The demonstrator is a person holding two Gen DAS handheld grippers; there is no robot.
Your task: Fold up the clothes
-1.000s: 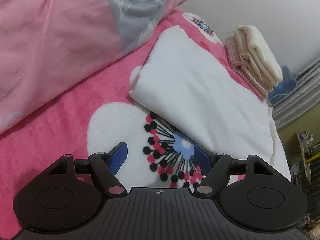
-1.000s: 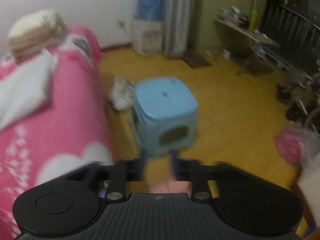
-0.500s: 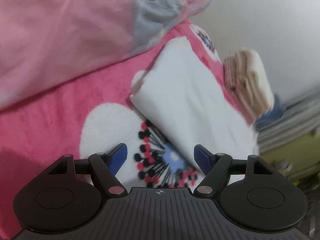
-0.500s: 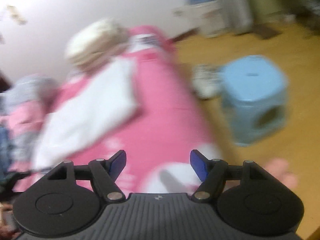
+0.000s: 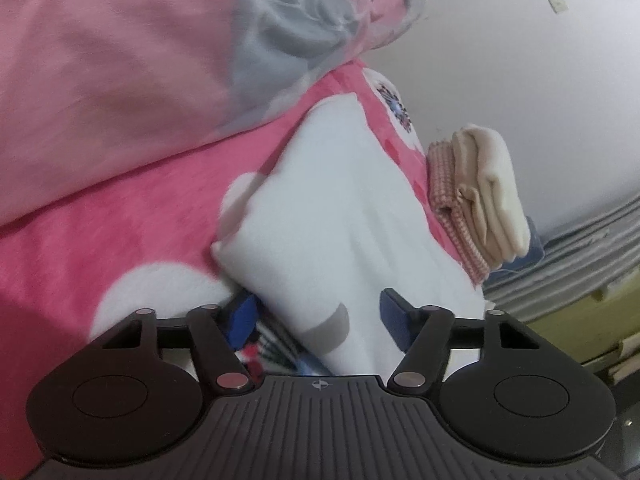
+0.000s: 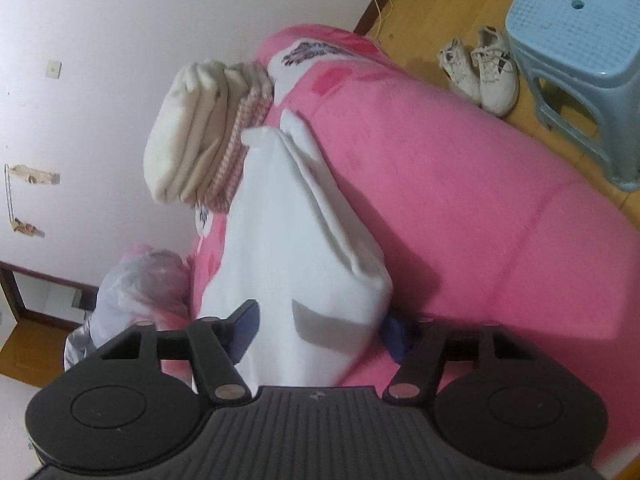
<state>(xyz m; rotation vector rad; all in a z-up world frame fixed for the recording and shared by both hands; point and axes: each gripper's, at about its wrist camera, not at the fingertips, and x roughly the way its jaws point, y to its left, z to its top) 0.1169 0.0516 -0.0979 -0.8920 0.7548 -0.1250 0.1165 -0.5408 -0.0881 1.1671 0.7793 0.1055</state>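
Note:
A white folded garment point(image 5: 340, 220) lies on the pink flowered bed cover point(image 5: 120, 232). My left gripper point(image 5: 318, 316) straddles the garment's near corner. Its blue pads point(image 5: 240, 316) stand apart on either side of the cloth and the jaws are closing. In the right wrist view the same garment point(image 6: 288, 248) runs away from me. My right gripper point(image 6: 320, 330) is rolled, with one pad over the garment's near end and the other under its edge. Its jaws are closing too, and neither pair visibly pinches the cloth.
A stack of folded cream and pink-checked clothes point(image 5: 480, 200) point(image 6: 200, 132) sits at the bed's far end against the white wall. A bunched pink-and-grey quilt point(image 5: 120, 60) fills the bed's left side. On the wooden floor stand a blue stool point(image 6: 576, 40) and white shoes point(image 6: 480, 68).
The left gripper came forward to the garment's corner and narrowed its jaws. The right gripper swung from the floor and stool over to the bed, rolled, and now has the garment's end between its jaws.

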